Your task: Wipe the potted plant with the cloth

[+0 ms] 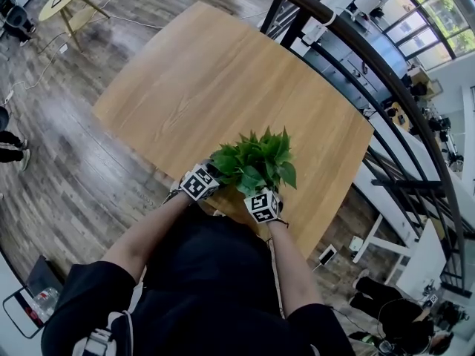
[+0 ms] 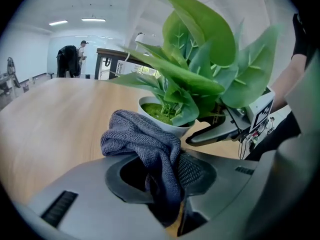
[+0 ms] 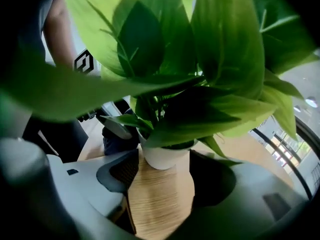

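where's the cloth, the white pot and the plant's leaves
cloth (image 2: 141,135), left gripper view, on its bunched grey fold
white pot (image 3: 165,158), right gripper view, on its front wall
leaves (image 1: 256,163), head view, on the middle of the foliage

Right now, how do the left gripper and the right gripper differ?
The left gripper is shut on the grey cloth; the right gripper is open and empty. Cloth bunches over the left gripper's jaws; only bare table shows between the right gripper's jaws. Both point at the white pot from close by.
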